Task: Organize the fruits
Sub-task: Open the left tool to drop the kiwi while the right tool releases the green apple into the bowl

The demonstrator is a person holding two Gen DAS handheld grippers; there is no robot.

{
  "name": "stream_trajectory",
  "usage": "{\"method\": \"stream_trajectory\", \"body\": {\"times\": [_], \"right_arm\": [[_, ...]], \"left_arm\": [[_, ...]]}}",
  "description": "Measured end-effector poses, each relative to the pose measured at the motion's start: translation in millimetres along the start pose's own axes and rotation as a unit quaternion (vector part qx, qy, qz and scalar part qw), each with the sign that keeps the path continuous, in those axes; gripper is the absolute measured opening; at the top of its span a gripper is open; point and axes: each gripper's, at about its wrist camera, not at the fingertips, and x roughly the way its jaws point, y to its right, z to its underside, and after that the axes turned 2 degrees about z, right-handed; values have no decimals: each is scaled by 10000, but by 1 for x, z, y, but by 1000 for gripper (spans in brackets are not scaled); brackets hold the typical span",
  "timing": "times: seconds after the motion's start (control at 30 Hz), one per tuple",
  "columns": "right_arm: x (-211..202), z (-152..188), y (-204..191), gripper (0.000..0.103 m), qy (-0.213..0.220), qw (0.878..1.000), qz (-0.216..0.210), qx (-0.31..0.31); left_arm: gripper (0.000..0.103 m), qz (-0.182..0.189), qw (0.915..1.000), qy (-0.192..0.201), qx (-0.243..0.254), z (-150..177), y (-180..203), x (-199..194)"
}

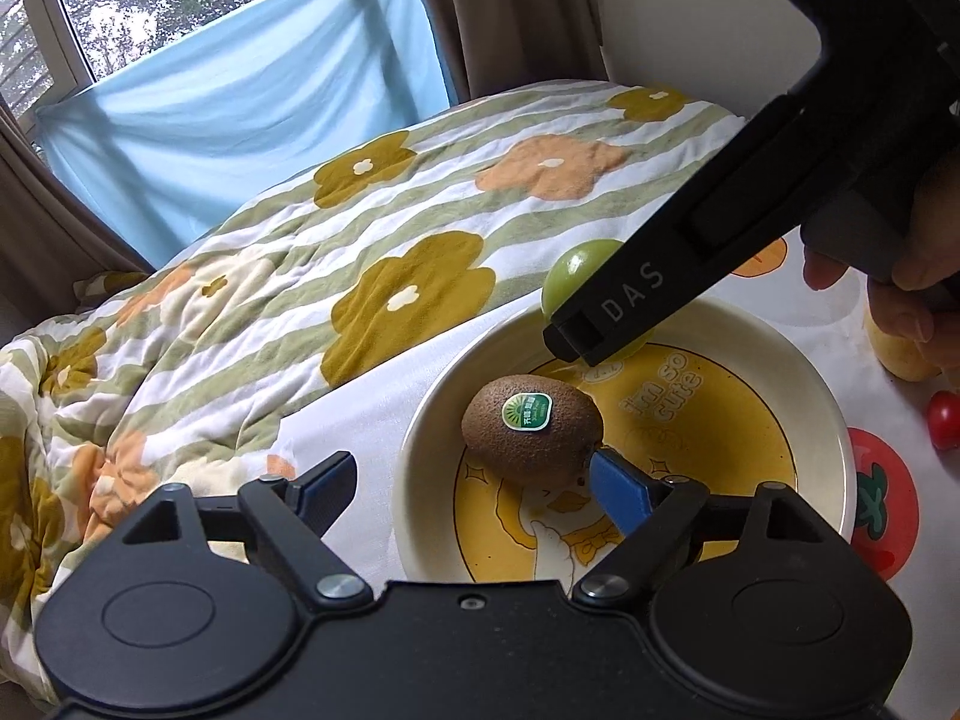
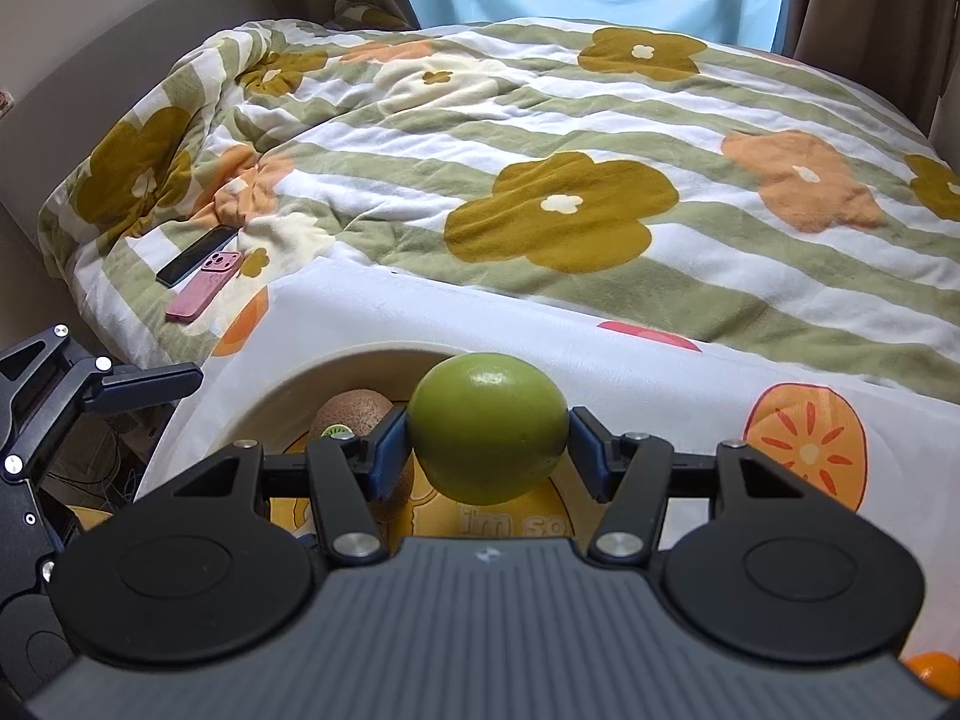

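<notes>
A brown kiwi (image 1: 531, 438) with a green sticker lies in the cream plate (image 1: 780, 348) with a yellow duck picture. My left gripper (image 1: 471, 495) stands open just in front of it. Its right blue pad (image 1: 618, 498) is at the kiwi's near side, and the left pad is well clear. My right gripper (image 2: 487, 450) is shut on a round green fruit (image 2: 487, 429), held above the plate's (image 2: 288, 384) far side. In the left wrist view the same green fruit (image 1: 579, 276) shows behind the right gripper's black finger (image 1: 600, 324). The kiwi (image 2: 351, 414) sits below the fruit, to its left.
The plate stands on a white cloth with fruit prints (image 2: 804, 450), beside a bed with a flowered quilt (image 2: 564, 210). Two phones (image 2: 204, 288) lie on the quilt. A cherry tomato (image 1: 943, 420), a yellow fruit (image 1: 900, 354) and an orange fruit (image 2: 936, 672) lie right of the plate.
</notes>
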Motion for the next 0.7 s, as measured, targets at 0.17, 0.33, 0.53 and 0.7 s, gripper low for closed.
{"method": "stream_trajectory", "body": {"times": [0.17,0.33,0.53,0.7], "right_arm": [[5,-2,-3,72,-1,10000,62,1],[8,0,-6,72,-64,10000,14,-25],[-6,3,-12,103,391,9986,219,-285],[-8,5,-10,103,340,9986,248,-308]], "left_arm": [[88,4,9999,-16,-99,0,-2,-1],[88,-18,9999,-34,-119,3,-2,-2],[88,-64,9998,-78,-142,6,-2,-4],[88,-90,9998,-76,-177,7,-3,-7]]}}
